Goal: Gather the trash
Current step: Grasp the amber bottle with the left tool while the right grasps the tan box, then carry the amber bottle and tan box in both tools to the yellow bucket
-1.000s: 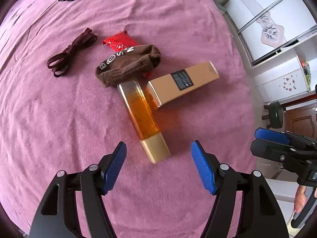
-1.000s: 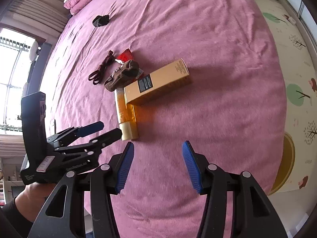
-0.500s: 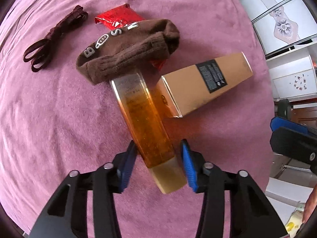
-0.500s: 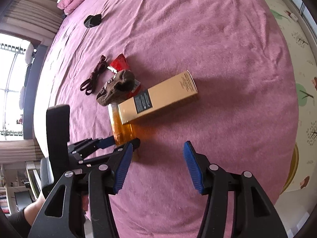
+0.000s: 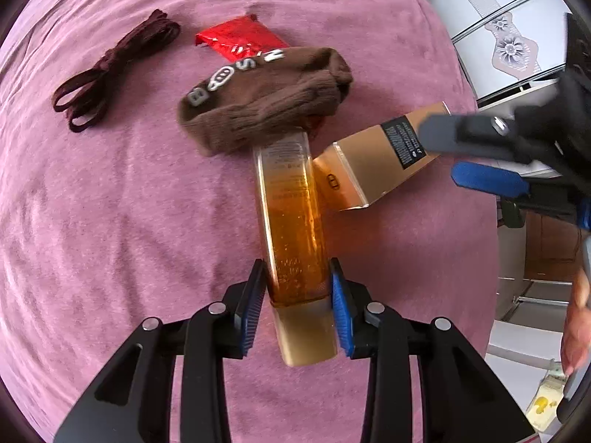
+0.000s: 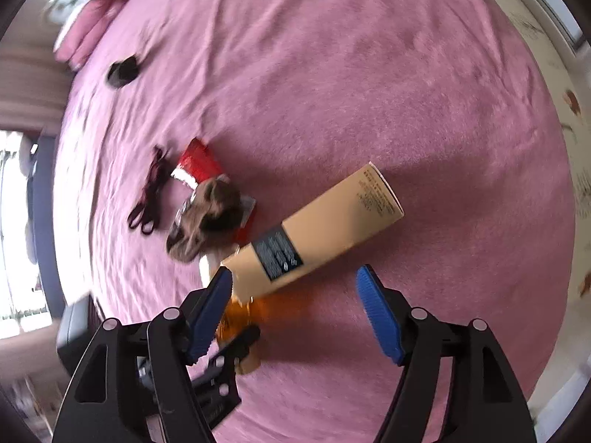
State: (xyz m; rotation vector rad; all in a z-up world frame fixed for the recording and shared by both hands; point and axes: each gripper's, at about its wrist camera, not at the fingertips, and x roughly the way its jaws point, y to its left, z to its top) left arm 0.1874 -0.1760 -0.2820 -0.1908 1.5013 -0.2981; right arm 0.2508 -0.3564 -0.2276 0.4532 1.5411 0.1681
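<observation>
An amber bottle [image 5: 291, 214] with a tan cap lies on the pink bedspread [image 5: 110, 221], its far end under a brown sock [image 5: 266, 99]. My left gripper [image 5: 298, 295] is closing on the bottle just above the cap, and both blue pads touch its sides. A tan carton [image 6: 317, 236] with a black label rests slantwise against the bottle [image 6: 240, 313]. My right gripper [image 6: 295, 277] hovers over the carton's near end with its jaws opening, the pads clear of the carton. A red wrapper [image 5: 240, 38] pokes out behind the sock.
A dark maroon cord [image 5: 110, 77] lies left of the sock. A small black item [image 6: 122, 70] sits far up the bed. The bed's edge, a patterned floor mat [image 6: 554, 85] and wardrobe doors [image 5: 509, 44] are to the right. A hand [image 5: 576, 325] shows at the right edge.
My left gripper came down over the bottle and narrowed until its pads met the sides. My right gripper moved in over the carton's near end, rolled, and widened.
</observation>
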